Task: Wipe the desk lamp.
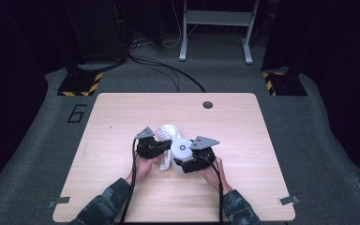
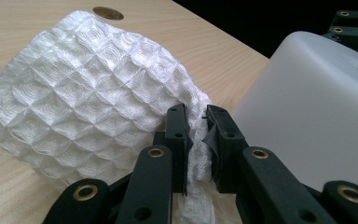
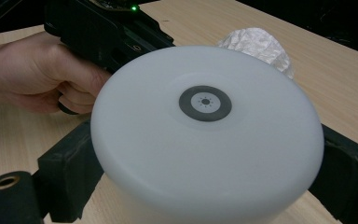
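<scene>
Work in hand: I read this as wiping the white round container (image 1: 182, 154) with the white waffle cloth (image 1: 168, 133), one tool for each.
Left gripper (image 2: 196, 140): my jaws are pinched narrow on a fold of the cloth; in the left gripper view the fabric runs up between the two pads and bunches toward the upper left of the frame.
Right gripper (image 1: 192, 161): jaws spread wide around the container, one black pad on each flank in the right gripper view, so I hold it by its sides.
Container: centre of the high view, just right of the cloth, its flat face with a small dark ring (image 3: 205, 103) turned up toward the camera.
Cloth against container: they sit just beside each other; I cannot tell whether the cloth presses on the wall.
Table (image 1: 122, 112): light wood, with a dark round hole (image 1: 207, 104) at the upper right of the top.
Done so far: both things gripped and brought together.
Left to do: I judge the actual rubbing across the face and sides is mostly ahead, then setting both down.
</scene>
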{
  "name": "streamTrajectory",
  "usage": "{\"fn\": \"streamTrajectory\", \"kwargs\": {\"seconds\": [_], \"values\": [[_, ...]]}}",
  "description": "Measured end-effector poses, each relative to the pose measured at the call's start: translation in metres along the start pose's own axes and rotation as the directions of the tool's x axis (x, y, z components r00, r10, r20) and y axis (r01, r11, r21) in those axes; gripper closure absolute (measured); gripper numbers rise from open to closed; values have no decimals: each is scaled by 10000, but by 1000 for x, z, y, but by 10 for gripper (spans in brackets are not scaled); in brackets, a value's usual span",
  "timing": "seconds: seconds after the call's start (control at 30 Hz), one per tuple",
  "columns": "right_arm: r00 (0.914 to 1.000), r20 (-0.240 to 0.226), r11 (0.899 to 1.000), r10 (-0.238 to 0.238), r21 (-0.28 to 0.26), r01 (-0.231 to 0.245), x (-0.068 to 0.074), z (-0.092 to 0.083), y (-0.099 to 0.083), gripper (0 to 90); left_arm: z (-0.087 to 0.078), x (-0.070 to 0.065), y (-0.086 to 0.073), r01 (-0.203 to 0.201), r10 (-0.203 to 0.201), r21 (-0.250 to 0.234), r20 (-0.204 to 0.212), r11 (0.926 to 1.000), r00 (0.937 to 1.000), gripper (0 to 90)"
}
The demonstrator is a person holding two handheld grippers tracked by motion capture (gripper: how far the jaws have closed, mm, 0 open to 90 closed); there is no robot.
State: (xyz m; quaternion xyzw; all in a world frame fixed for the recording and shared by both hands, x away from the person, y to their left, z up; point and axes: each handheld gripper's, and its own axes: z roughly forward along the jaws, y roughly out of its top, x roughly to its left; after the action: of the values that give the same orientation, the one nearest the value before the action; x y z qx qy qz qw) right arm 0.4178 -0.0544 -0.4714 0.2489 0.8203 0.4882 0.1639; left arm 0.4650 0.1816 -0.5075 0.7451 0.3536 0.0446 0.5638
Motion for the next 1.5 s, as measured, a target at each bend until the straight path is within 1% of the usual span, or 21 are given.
{"fn": "streamTrajectory", "kwargs": {"seconds": [0.03,0.1,0.2,0.27,0.3,0.33,0.43,0.77,0.9,1.0,1.03,1.1,1.13,1.17,1.23,1.3,1.33,1.4,1.43,1.47,1.5], "values": [[10000,-4,10000,4,1,-4,0,0,0,84,1,1,1,-84,84,45,-24,10000,10000,795],[10000,0,10000,39,15,-39,0,0,0,84,4,2,3,-43,43,43,46,10000,10000,795],[10000,7,10000,38,27,-38,0,0,0,84,5,2,3,-85,85,72,6,9999,10000,795],[10000,6,10000,37,30,-37,1,0,0,84,3,1,2,112,-113,79,70,9999,9999,795],[10000,6,10000,37,30,-37,1,0,0,84,3,1,2,112,-113,79,70,9999,9999,795],[10000,-3,10000,30,31,-30,1,0,0,84,2,2,2,11,-11,70,68,10000,10000,795],[10000,-21,10000,-47,26,48,0,0,0,84,-3,1,-1,121,-122,78,113,9999,9999,795],[10000,16,10000,-69,20,69,0,0,0,84,-17,-3,-9,95,-96,85,135,9999,9999,795],[10000,15,10000,-69,21,69,0,0,0,84,-23,-5,-13,123,-127,146,219,9998,9997,795],[10000,12,10000,-69,29,69,0,0,0,84,-27,-7,-16,40,-45,191,257,9998,9997,794],[10000,7,10000,-62,32,62,0,0,0,84,-30,-8,-18,68,-77,240,358,9997,9993,794],[10000,12,10000,-67,34,67,0,0,0,84,-32,-9,-19,19,-30,280,373,9996,9993,794],[10000,2,10000,-67,39,67,0,0,0,84,-33,-10,-20,84,-96,295,425,9995,9991,794],[10000,2,10000,-67,39,67,0,0,0,84,-34,-11,-21,10,-22,279,425,9996,9991,794],[10000,20,10000,-6,51,6,1,1,0,84,-35,-13,-23,26,-39,289,451,9996,9990,794],[10000,14,10000,-75,41,75,0,1,0,84,-36,-15,-24,93,-106,265,481,9996,9988,794],[10000,21,10000,-7,54,7,1,1,0,84,-37,-16,-25,76,-89,274,485,9996,9988,794],[10000,15,10000,-77,47,77,0,1,0,84,-37,-17,-27,128,-144,303,532,9995,9985,795],[10000,19,10000,-74,49,74,0,1,0,84,-38,-18,-28,33,-50,334,521,9994,9986,795],[10000,26,10000,1,62,-1,1,1,0,84,-38,-19,-29,105,-124,350,536,9993,9985,795],[10000,29,10000,-4,61,3,1,1,0,84,-38,-20,-30,65,-87,411,544,9991,9985,794]]}}
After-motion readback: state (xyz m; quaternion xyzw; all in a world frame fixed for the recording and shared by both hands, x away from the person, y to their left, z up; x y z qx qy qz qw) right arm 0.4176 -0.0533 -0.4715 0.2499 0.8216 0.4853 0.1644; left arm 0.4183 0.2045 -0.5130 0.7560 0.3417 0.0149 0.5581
